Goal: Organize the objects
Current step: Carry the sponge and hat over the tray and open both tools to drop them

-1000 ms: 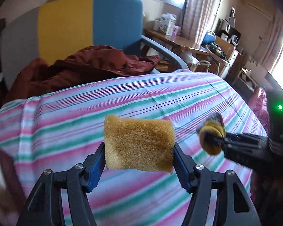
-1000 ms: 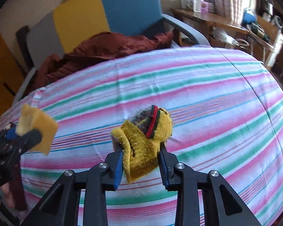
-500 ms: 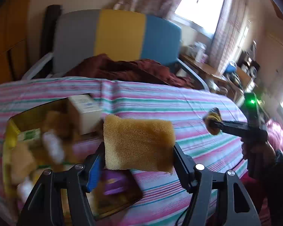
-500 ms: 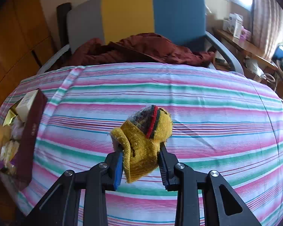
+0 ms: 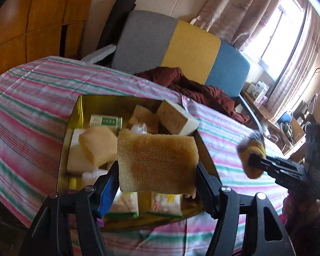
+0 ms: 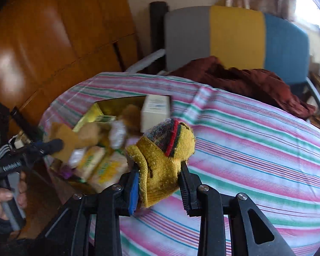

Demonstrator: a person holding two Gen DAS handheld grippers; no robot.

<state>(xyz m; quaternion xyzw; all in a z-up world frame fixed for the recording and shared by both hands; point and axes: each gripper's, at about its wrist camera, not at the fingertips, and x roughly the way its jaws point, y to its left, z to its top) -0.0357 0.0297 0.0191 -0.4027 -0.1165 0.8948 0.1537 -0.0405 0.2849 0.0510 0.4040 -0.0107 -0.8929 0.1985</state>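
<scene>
My left claw (image 5: 157, 183) clamps the sponge (image 5: 157, 162) above the tin (image 5: 74, 115), ready for dropping. My right claw (image 6: 159, 183) grips the knitted sock (image 6: 166, 160), waiting beside.

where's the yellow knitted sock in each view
Left wrist view: the yellow knitted sock is at the right edge, blurred, gripped by the right tool.
Right wrist view: the sock is at lower centre, clamped in that tool.
Shared landmark: the grey, yellow and blue chair back behind the striped bedcover.
</scene>
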